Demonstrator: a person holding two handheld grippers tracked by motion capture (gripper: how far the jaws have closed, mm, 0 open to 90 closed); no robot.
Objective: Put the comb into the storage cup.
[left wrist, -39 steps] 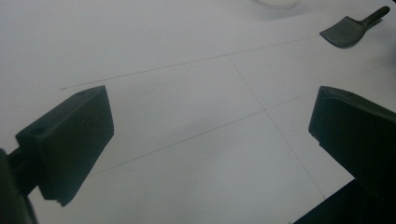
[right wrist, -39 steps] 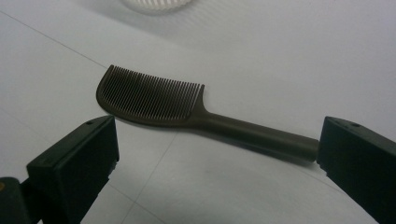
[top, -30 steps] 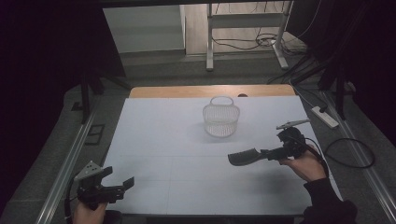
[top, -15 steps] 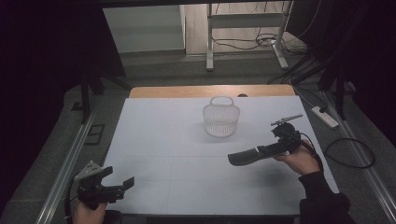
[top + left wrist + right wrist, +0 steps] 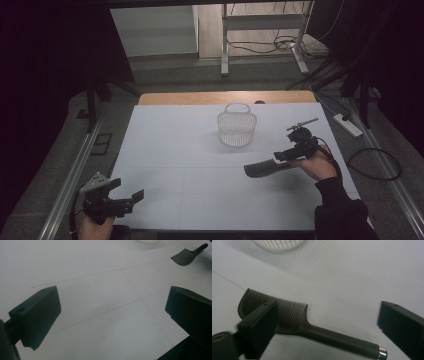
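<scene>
right gripper [image 5: 324, 322] wide open, jaws just begun closing, pads touching nothing. between them, a dark comb [image 5: 294, 322] flat on the white table [image 5: 362, 277]: toothed head under the left jaw, handle running across the gap toward the right jaw, metal cap at its end. from above, same comb [image 5: 265, 168] lying just ahead of the right gripper [image 5: 292, 152], head pointing away from the hand.

judged light, stiff and thin; smooth plastic handle, likely slippery on the smooth table and lying low against it, so liable to skid or tip if pinched off-centre. teeth fine and probably bendy, poor place for a grip. best hold judged at mid-handle, jaws square across it, close to the table.

beyond the comb, further ahead of the right gripper, a white mesh basket [image 5: 236, 129], upright, well apart from the comb.

left gripper [image 5: 112, 322] also wide open, holding nothing, bare table between its jaws; far off ahead and to its right, the comb [image 5: 186, 255].

no brand, label or readable writing on comb, basket or table; thin ruled lines on the table surface, nothing more.
</scene>
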